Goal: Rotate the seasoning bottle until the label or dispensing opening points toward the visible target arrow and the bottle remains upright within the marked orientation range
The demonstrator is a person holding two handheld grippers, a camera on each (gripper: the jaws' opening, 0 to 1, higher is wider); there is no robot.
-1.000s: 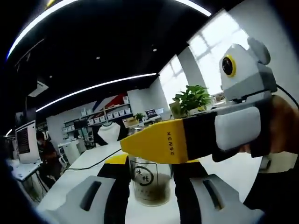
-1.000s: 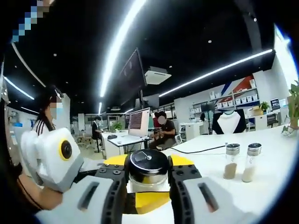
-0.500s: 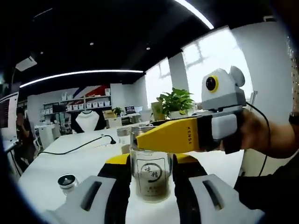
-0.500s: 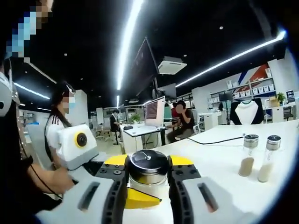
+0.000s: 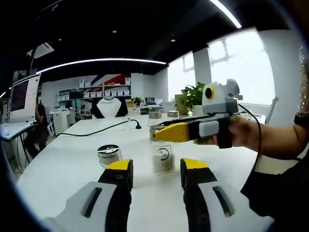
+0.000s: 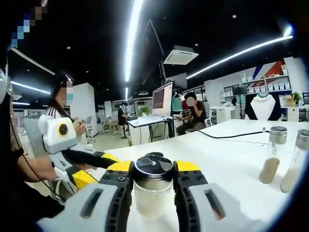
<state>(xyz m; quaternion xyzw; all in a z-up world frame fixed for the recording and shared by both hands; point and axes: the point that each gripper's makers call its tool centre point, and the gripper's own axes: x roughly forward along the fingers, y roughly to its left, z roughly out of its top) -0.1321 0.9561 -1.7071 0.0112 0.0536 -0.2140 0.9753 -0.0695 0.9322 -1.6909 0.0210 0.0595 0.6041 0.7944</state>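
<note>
on the white bench, the clear glass seasoning bottle with the round printed label stands upright a little beyond your left gripper, whose yellow-tipped black fingers are spread apart with nothing between them. the label faces this camera in the left gripper view. your right gripper comes in from the right at the bottle's top, its long yellow fingers lying level across the cap. in the right gripper view that same right gripper has its fingers clenched on the bottle, one on each side just under the dark metal cap, and pale powder shows in the glass below. to the left in that view your left gripper sits low beside the bottle, apart from it. a small round metal lid or jar rests on the bench to the left of the bottle, well apart. two tall glass shakers with metal tops stand on the bench off to the right in the right gripper view, each partly filled with tan powder. a black cable runs across the far part of the bench. a seated person at a monitor is in the background.
</note>
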